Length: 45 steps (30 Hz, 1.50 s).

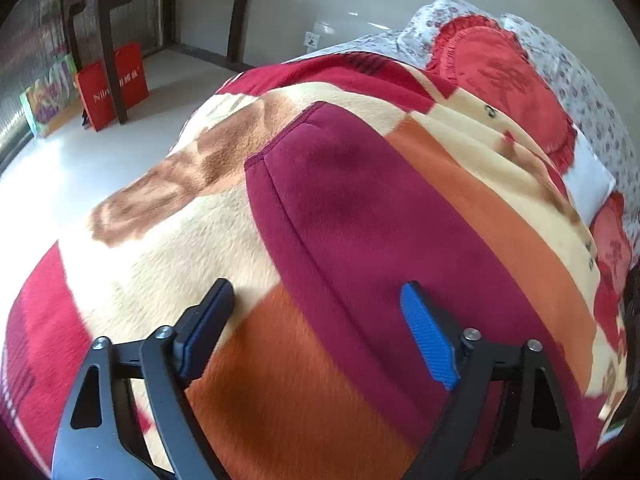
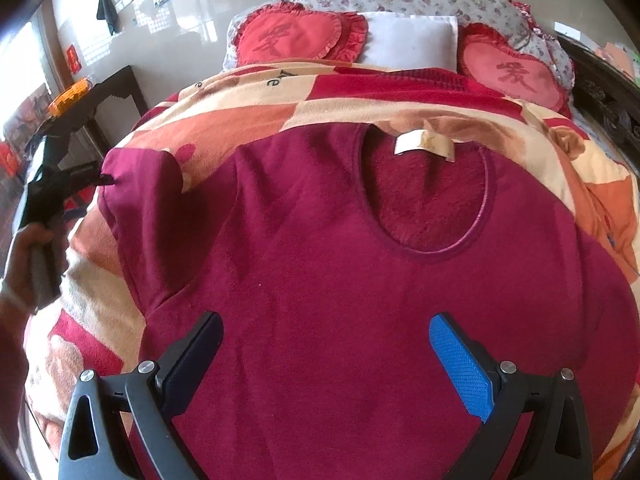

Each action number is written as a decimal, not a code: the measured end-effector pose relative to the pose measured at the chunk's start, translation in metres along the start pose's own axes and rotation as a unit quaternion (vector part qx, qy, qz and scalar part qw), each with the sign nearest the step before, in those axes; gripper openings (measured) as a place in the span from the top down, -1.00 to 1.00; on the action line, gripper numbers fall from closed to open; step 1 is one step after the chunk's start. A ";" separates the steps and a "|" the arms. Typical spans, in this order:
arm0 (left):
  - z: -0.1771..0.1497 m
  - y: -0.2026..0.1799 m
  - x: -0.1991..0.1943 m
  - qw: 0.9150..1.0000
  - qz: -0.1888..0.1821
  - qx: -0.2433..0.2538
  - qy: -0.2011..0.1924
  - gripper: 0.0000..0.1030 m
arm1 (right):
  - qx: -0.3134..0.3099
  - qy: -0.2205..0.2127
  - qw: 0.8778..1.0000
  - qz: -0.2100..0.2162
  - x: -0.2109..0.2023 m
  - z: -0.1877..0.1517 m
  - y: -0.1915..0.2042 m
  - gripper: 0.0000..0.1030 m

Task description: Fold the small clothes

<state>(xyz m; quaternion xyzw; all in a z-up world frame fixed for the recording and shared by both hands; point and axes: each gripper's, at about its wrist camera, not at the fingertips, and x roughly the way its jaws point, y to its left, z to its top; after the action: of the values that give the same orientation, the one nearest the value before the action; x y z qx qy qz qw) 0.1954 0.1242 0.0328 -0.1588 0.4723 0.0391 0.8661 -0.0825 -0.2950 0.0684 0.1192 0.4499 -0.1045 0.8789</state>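
A maroon fleece top [image 2: 340,288] lies flat on a patterned blanket [image 2: 248,116], neckline [image 2: 432,200] and white label [image 2: 424,144] facing the pillows. My right gripper [image 2: 326,334] is open just above its chest. In the left wrist view, a sleeve of the top [image 1: 360,216] lies stretched across the blanket [image 1: 168,240], and my left gripper [image 1: 318,300] is open over the sleeve's near part. The left gripper also shows in the right wrist view [image 2: 80,178], at the sleeve cuff [image 2: 132,168], held by a hand.
Two red heart cushions [image 2: 296,36] [image 2: 516,76] and a white pillow [image 2: 412,40] lie at the bed's head. A dark wooden table [image 1: 132,4] and red bags [image 1: 112,84] stand on the pale floor [image 1: 80,160] beside the bed.
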 end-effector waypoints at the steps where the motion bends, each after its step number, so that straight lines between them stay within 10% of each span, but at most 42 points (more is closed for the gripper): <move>1: 0.001 0.000 0.003 1.000 -0.002 -0.002 -0.004 -0.61 | -0.002 0.001 1.000 0.001 0.001 0.000 0.001 -0.99; 8: 0.011 0.005 0.012 0.998 -0.046 -0.030 -0.018 0.67 | 0.005 0.007 1.000 0.000 0.006 0.001 -0.003 -0.99; 11: 0.013 0.004 0.003 0.998 -0.048 -0.026 -0.020 0.83 | 0.015 0.009 1.000 0.000 0.005 0.001 -0.008 -0.99; 19: -0.009 -0.032 -0.099 0.988 -0.121 0.048 -0.077 0.84 | 0.020 -0.015 1.000 -0.007 -0.016 0.004 -0.017 -0.99; 27: -0.087 -0.131 -0.188 0.954 -0.236 0.168 -0.079 0.84 | 0.062 -0.041 0.997 -0.024 -0.048 0.001 -0.053 -0.99; 40: -0.270 -0.250 -0.118 0.917 -0.238 0.307 0.086 0.72 | 0.134 -0.051 0.987 -0.071 -0.076 -0.016 -0.130 -1.00; 45: -0.276 -0.229 -0.141 0.902 -0.222 0.364 0.072 0.36 | 0.124 -0.043 0.990 -0.044 -0.068 -0.014 -0.133 -1.00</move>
<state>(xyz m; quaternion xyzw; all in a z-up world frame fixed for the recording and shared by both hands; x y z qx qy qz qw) -0.0548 -0.1674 0.0659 0.0645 0.4671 -0.3404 0.8135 -0.1707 -0.4114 0.1010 0.2028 0.4000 -0.2031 0.8704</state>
